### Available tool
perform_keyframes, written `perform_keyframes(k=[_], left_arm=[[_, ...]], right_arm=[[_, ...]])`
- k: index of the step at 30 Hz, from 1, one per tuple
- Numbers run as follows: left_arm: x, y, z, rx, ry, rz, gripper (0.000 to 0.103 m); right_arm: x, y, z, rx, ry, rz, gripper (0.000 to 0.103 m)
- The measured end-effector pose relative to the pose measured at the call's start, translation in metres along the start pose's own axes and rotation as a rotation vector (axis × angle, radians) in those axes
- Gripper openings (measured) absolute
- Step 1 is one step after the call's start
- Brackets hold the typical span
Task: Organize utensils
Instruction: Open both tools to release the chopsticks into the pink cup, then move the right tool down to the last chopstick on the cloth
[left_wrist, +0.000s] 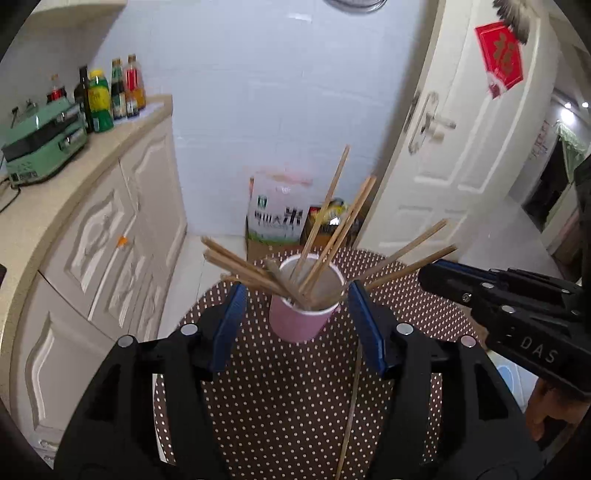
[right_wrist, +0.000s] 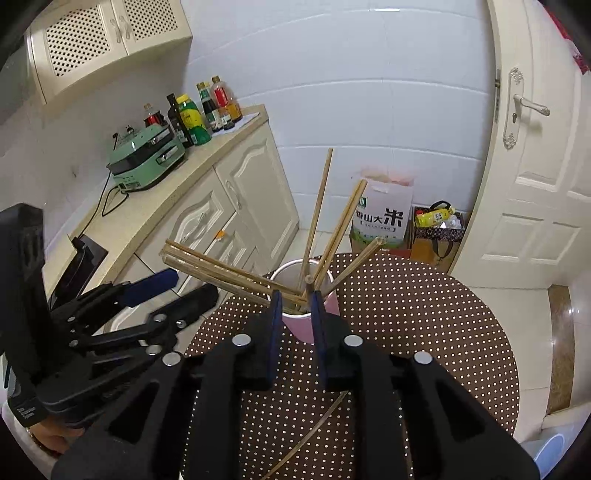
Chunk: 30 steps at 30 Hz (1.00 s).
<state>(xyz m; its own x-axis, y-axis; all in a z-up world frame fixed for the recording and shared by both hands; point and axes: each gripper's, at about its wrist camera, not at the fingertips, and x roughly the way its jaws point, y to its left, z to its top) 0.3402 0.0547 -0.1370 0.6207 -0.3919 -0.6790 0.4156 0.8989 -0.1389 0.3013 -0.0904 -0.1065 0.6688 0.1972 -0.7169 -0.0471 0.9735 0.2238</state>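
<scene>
A pink paper cup (left_wrist: 297, 319) stands on a round brown polka-dot table (left_wrist: 295, 398) and holds several wooden chopsticks (left_wrist: 332, 206) fanned out in all directions. My left gripper (left_wrist: 293, 291) is open, its blue pads on either side of the cup without touching it. One loose chopstick (left_wrist: 351, 406) lies on the table just below the cup. In the right wrist view, my right gripper (right_wrist: 295, 299) is open with a narrow gap, just in front of the cup (right_wrist: 299, 328), empty. The loose chopstick (right_wrist: 314, 428) lies under it. The left gripper (right_wrist: 170, 291) shows at the left.
A cream kitchen counter (right_wrist: 155, 206) with a green appliance (right_wrist: 147, 158) and several bottles (right_wrist: 199, 110) runs along the left. A rice bag (right_wrist: 384, 218) and a shopping bag (right_wrist: 436, 232) sit on the floor behind the table. A white door (right_wrist: 535, 166) stands at right.
</scene>
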Motion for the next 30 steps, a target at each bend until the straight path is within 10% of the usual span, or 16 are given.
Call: perform_keyframes(k=[19, 30], left_arm=[[-0.023, 0.007, -0.029, -0.029, 0.014, 0.060, 0.061], [-0.007, 0.035, -0.056, -0.115, 0.099, 0.133, 0.063]], right_arm=[[-0.034, -0.014, -0.034, 0.058, -0.039, -0.043, 0.029], [0.005, -0.047, -0.074, 0.172, 0.108, -0.074, 0.029]])
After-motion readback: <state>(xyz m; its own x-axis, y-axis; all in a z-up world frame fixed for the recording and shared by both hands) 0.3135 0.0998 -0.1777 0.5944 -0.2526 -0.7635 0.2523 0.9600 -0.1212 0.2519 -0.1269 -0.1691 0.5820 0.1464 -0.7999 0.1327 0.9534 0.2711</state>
